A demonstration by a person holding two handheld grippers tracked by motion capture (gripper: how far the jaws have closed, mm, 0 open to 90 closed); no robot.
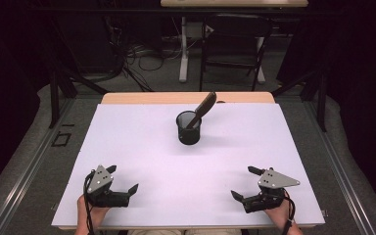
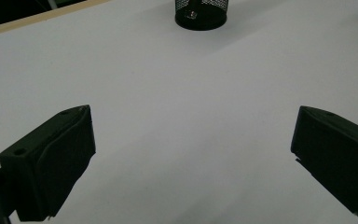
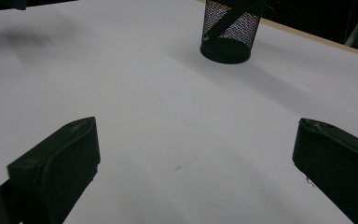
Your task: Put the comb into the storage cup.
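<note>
A black mesh cup [image 1: 189, 128] stands upright near the middle back of the white table [image 1: 142, 147]. A dark brown tool [image 1: 203, 108] leans out of the cup toward the upper right. My left gripper [image 1: 123, 179] rests near the front left edge, open, with nothing between its jaws. My right gripper [image 1: 245, 182] rests near the front right edge, also open and empty. In the left gripper view the cup's base [image 2: 200, 14] lies far ahead of the left gripper [image 2: 193, 140]. Through the right gripper view the cup [image 3: 230, 32] stands ahead of the right gripper [image 3: 196, 149].
The white sheet covers a wooden tabletop whose edge [image 1: 186, 97] shows at the back. A dark chair [image 1: 232, 46] and a white table leg [image 1: 183, 49] stand on the floor behind. Metal rails [image 1: 29, 161] run along both sides of the table.
</note>
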